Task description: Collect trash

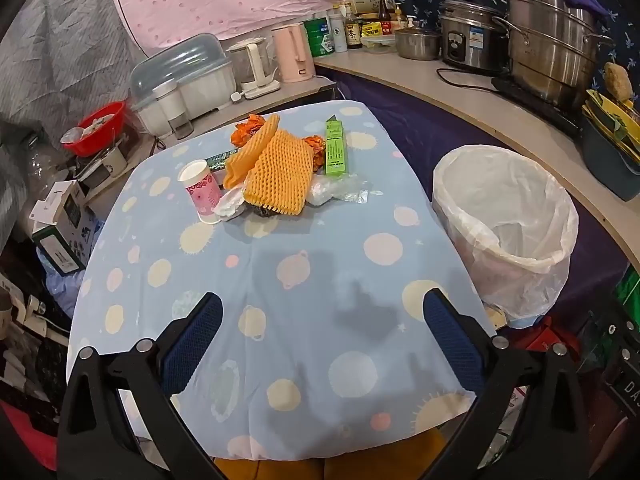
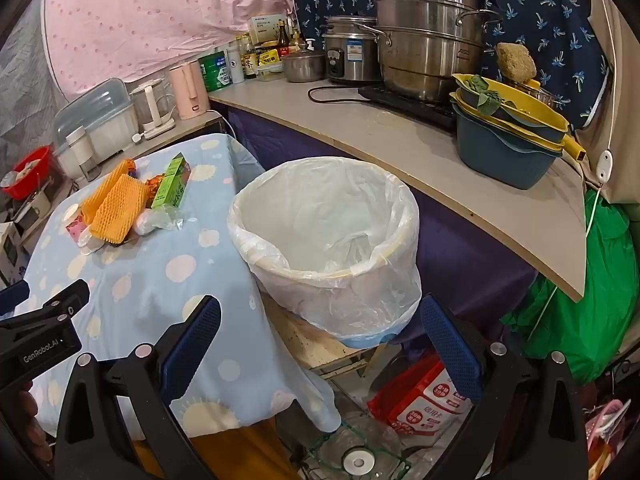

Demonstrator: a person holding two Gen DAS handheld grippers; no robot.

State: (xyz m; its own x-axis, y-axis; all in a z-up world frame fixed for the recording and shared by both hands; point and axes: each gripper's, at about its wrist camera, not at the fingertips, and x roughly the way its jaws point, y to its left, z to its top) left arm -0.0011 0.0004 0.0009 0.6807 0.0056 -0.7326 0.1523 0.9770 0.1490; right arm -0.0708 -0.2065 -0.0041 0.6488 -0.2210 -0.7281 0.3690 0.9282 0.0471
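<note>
A pile of trash lies at the far side of the table (image 1: 304, 340): orange foam fruit netting (image 1: 280, 170), a pink paper cup (image 1: 202, 194), a green carton (image 1: 335, 152), crumpled clear plastic (image 1: 336, 192) and orange wrappers (image 1: 248, 128). The pile also shows in the right wrist view, with the netting (image 2: 118, 208) and carton (image 2: 172, 184). A bin lined with a white bag (image 1: 508, 220) stands right of the table; it shows in the right view (image 2: 328, 236). My left gripper (image 1: 322, 340) is open and empty over the near table. My right gripper (image 2: 320, 344) is open and empty, near the bin.
A counter (image 2: 400, 140) behind the bin holds steel pots (image 2: 428, 40), a rice cooker (image 2: 348, 56) and stacked basins (image 2: 508, 136). Kettles (image 1: 292, 54) and a dish box (image 1: 184, 80) stand behind the table. Bags and boxes (image 2: 424, 400) lie on the floor.
</note>
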